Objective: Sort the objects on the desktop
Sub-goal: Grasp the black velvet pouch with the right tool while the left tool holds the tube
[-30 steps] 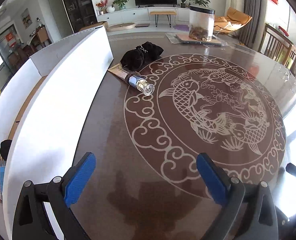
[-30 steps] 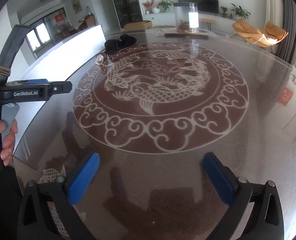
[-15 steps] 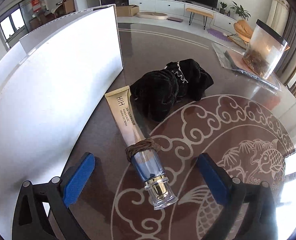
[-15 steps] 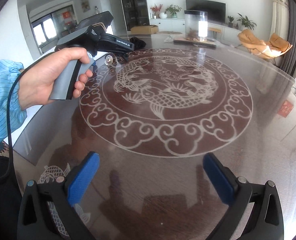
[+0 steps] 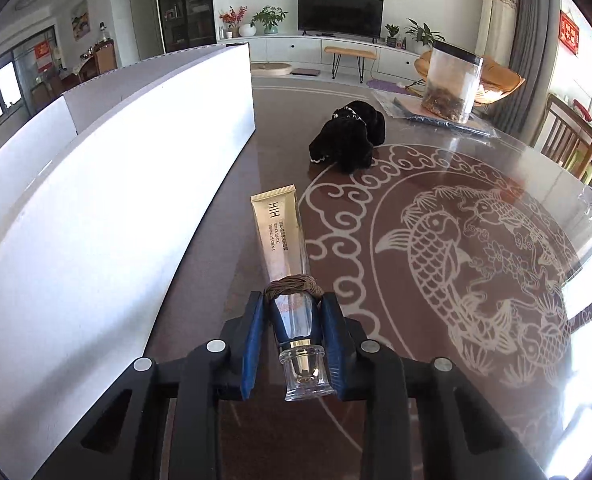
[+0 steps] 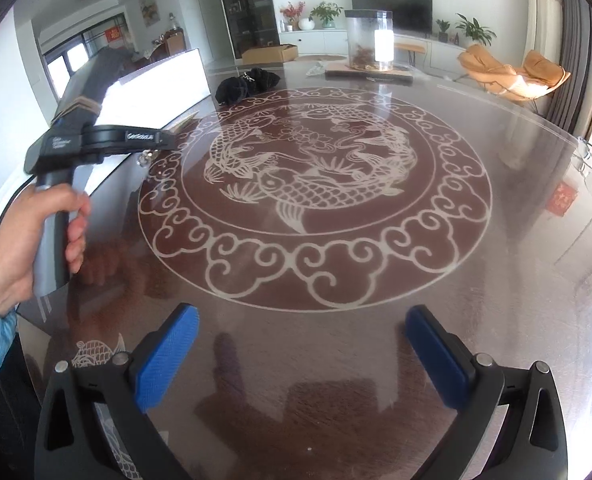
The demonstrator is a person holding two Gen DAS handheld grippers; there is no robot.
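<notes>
While the white box (image 5: 108,216) waits at the table's left edge, presumably as the sorting bin, the left gripper (image 5: 294,320), its jaws just closed, pinches the cream tube (image 5: 284,248) by its blue neck below the hair tie (image 5: 294,285); the tube reads "HH". Farther right lies a black cloth (image 5: 348,140). The right gripper (image 6: 296,356) hangs spread and empty.

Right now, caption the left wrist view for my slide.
Left gripper shut on the gold cream tube beside the white box.
</notes>
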